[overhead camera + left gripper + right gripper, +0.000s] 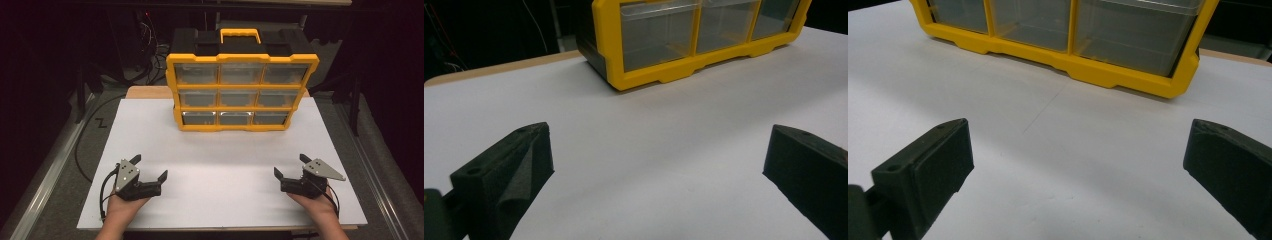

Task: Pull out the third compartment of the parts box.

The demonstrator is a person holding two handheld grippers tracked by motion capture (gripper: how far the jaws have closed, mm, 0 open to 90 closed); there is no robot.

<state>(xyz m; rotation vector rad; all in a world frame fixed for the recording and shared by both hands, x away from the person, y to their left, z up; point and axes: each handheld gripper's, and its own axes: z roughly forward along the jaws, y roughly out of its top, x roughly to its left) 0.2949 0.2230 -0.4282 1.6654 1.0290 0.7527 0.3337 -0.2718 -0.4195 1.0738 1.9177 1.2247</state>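
- The yellow drawer organizer stands upright at the far middle of the white tabletop, its clear drawers facing the person.
- The left gripper, well short of the organizer and to its left, has its jaws spread wide, holding nothing.
- The right gripper, well short of it to the right, is likewise wide open and empty.
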